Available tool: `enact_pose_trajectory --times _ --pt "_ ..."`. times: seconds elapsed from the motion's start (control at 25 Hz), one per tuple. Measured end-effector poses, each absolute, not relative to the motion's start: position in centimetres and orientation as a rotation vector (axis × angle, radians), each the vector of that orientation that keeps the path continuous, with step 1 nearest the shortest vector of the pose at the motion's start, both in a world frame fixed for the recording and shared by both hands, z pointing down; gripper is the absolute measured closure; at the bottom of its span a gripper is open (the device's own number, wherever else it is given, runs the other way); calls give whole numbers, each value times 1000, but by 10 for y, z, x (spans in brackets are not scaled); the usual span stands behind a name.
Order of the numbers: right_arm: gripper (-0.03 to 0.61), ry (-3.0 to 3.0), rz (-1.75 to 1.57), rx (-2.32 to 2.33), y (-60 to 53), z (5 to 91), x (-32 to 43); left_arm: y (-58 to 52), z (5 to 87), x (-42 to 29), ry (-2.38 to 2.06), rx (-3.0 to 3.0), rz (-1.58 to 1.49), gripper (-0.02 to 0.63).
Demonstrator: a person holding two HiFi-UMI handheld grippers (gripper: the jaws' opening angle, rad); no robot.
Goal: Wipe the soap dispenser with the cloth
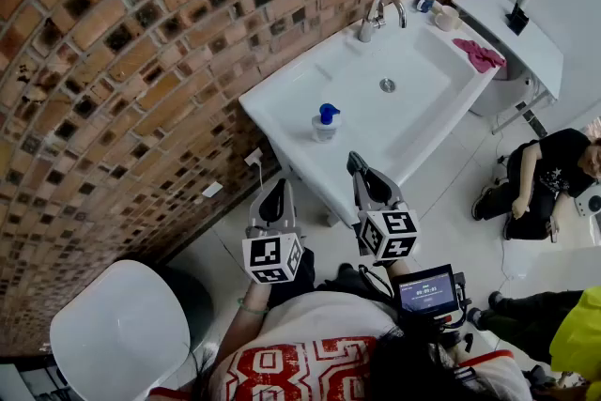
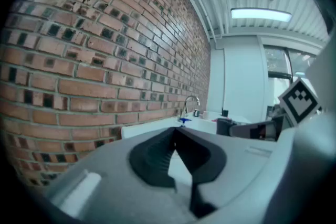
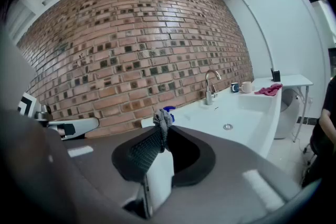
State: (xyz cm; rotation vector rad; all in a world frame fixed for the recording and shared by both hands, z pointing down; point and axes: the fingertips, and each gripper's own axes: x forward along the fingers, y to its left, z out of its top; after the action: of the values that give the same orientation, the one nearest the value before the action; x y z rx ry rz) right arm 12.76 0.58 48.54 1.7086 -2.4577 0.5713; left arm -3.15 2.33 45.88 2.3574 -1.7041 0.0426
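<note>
The soap dispenser [image 1: 325, 123], a clear bottle with a blue pump, stands on the near left rim of the white sink [image 1: 282, 89]. My right gripper [image 1: 357, 164] hangs in front of the sink, a short way below the dispenser, and is shut on a small grey cloth [image 3: 163, 119]. The cloth bunches up at the jaw tips, with the dispenser's blue pump [image 3: 169, 110] just behind it. To its left my left gripper [image 1: 278, 187] points at the sink's front edge, jaws shut with nothing between them. In the left gripper view the blue pump [image 2: 183, 120] shows just past the tips of my left gripper [image 2: 176, 131].
A brick wall runs behind the sink. The faucet [image 1: 380, 14] stands at the back, with mugs [image 1: 446, 17] and a pink cloth [image 1: 479, 54] on the far right rim. A white toilet lid [image 1: 122, 333] lies lower left. A person [image 1: 545, 183] sits on the floor at right.
</note>
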Motion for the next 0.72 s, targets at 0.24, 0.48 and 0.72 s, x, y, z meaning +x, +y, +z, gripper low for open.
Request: enact_pose_trajectory --times 0.24,0.48,0.72 --pt "532 -2418 595 1781 -53 468 87 -43 445 -84 -1656 2405 7 611" --pt "532 -2328 640 1806 -72 477 76 -63 462 -92 -1552 2415 50 611" --pt "532 -2314 657 1797 -93 477 71 -86 462 -80 -1492 2448 53 611"
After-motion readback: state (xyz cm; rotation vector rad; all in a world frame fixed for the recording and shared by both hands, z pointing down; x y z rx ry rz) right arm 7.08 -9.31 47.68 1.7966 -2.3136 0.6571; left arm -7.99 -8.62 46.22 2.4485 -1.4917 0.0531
